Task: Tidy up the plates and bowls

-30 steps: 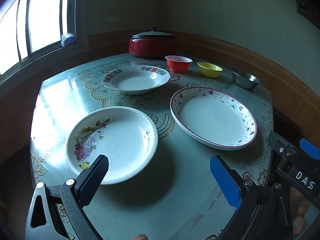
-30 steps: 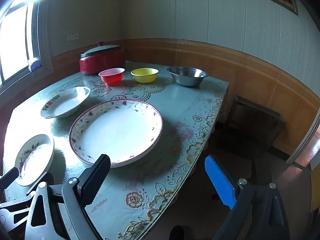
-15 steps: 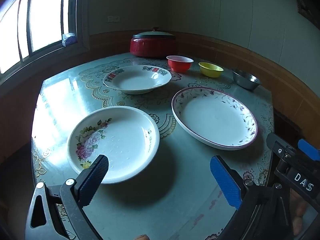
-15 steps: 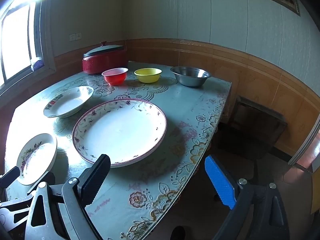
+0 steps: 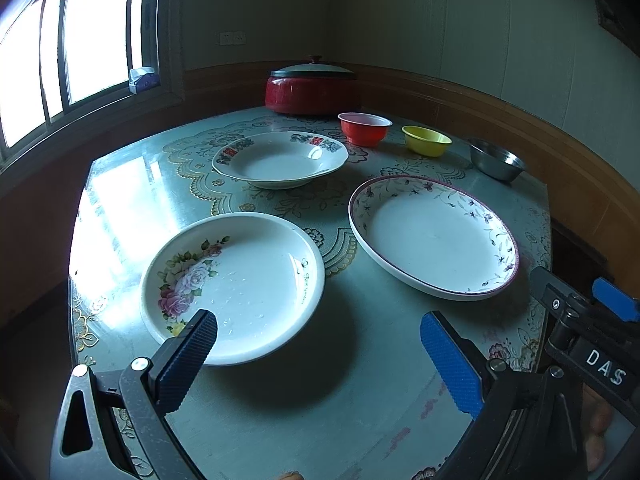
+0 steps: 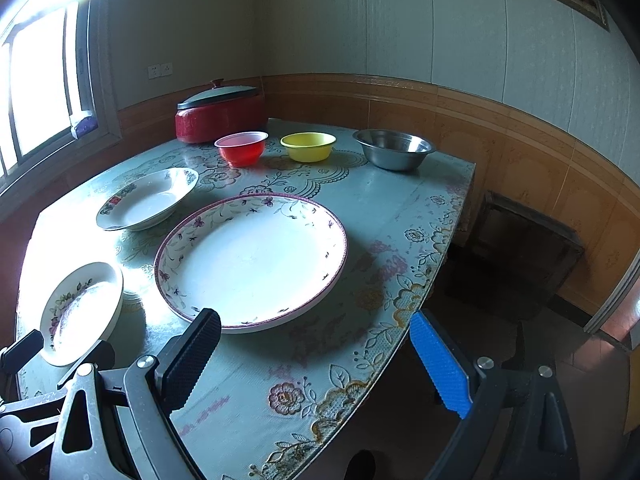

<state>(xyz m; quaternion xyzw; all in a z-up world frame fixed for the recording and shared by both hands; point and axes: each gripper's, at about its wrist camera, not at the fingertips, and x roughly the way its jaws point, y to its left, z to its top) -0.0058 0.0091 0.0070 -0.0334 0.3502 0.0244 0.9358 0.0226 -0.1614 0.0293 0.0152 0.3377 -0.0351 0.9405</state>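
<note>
Left hand-held gripper (image 5: 318, 354): spread, empty, low centre of frame, above the rose plate (image 5: 232, 286).
Right hand-held gripper (image 6: 316, 354): spread, empty, before the large plate (image 6: 252, 260).
Bowls: red bowl (image 6: 241, 148), yellow bowl (image 6: 308, 147), steel bowl (image 6: 394, 149), upper frame.
Risk: glazed rims may slip from a shallow pinch; large plate lies near the bench (image 6: 360, 208) edge.

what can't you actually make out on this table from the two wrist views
- Left wrist view: the rose plate near rim is partly covered by the left gripper black finger.
- Right wrist view: the big plate near rim sits behind the right gripper black finger.
- Both views: the red pot is lidded, contents unseen.
- Left wrist view: the small lettering on the rose plate's rim is too small to read.
</note>
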